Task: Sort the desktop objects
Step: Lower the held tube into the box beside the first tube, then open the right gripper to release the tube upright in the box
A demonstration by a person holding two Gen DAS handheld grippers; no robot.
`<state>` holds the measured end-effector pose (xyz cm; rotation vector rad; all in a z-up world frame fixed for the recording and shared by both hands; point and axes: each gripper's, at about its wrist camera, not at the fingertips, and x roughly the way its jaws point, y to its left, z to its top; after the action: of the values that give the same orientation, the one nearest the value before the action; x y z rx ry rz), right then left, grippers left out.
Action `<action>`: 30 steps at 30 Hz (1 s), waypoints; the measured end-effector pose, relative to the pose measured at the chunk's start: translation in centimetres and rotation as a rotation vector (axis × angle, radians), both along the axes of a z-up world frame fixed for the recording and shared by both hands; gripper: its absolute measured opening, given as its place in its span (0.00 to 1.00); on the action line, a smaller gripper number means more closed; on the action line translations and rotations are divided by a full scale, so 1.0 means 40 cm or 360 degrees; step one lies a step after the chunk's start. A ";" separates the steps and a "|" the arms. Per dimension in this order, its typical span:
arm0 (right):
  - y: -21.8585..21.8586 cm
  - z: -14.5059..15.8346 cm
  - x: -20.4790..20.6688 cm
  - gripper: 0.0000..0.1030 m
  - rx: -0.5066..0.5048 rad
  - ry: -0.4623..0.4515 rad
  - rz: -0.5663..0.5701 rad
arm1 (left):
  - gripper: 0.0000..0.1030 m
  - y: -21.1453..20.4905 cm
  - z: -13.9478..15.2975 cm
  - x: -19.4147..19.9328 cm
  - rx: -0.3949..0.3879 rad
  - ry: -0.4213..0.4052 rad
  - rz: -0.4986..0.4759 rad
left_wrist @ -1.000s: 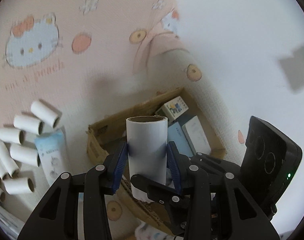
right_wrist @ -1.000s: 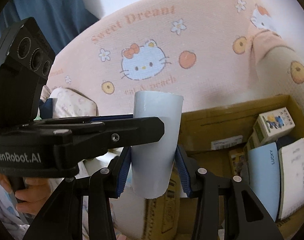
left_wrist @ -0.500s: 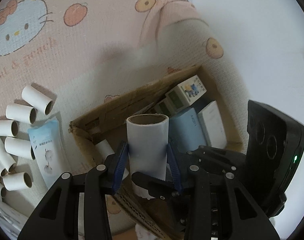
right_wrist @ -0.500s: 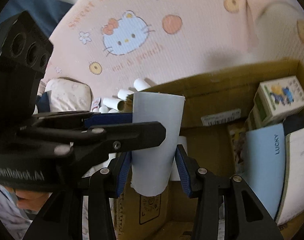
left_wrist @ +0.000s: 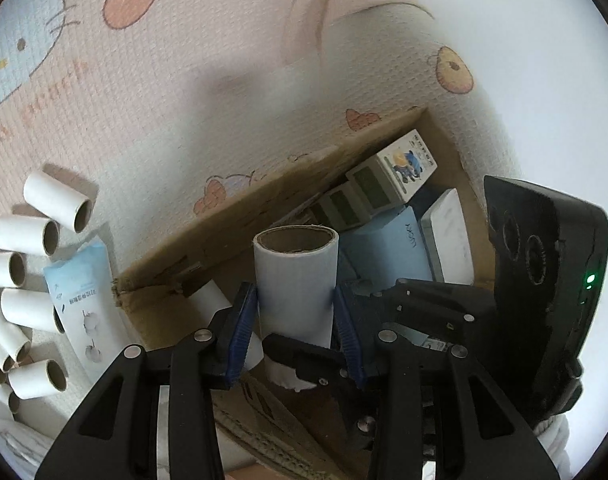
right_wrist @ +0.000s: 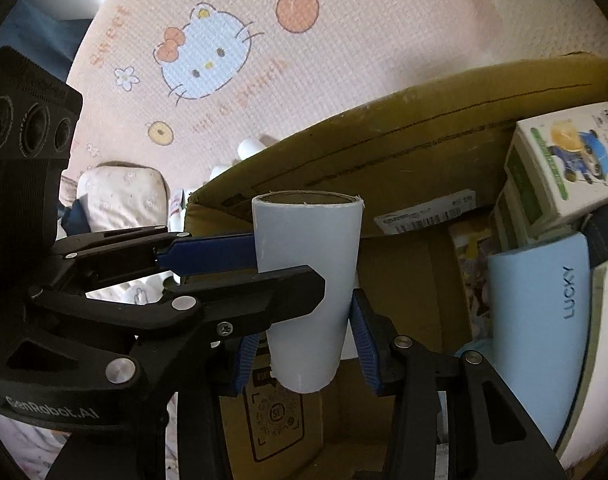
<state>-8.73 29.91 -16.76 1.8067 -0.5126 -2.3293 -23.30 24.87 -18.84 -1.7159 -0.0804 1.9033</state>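
- My left gripper (left_wrist: 295,330) and my right gripper (right_wrist: 304,344) both clamp one white paper-wrapped cardboard tube (left_wrist: 293,280), upright between the blue pads.
- The tube hangs over the open brown cardboard box (right_wrist: 404,128), above its interior.

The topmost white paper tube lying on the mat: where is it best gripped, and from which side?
Probably across the middle of the paper tube, coming from above: it lies on its side, its round wall exposed, another tube close beside it.
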 end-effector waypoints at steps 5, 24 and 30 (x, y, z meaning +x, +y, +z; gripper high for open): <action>-0.025 -0.038 -0.019 0.39 0.0111 -0.0113 0.0040 | 0.25 -0.029 0.012 -0.010 0.0051 0.0014 0.0016; -0.069 -0.247 -0.105 0.39 0.0516 -0.0697 0.0204 | 0.04 -0.106 0.011 -0.023 0.0253 0.0022 0.0051; -0.066 -0.280 -0.126 0.38 0.0477 -0.0707 0.0198 | 0.04 -0.129 -0.001 -0.032 0.0268 0.0007 0.0077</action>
<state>-13.78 27.29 -27.95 2.4338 -0.0911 -2.0065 -24.59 19.69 -18.88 -1.6101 -0.2750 1.8776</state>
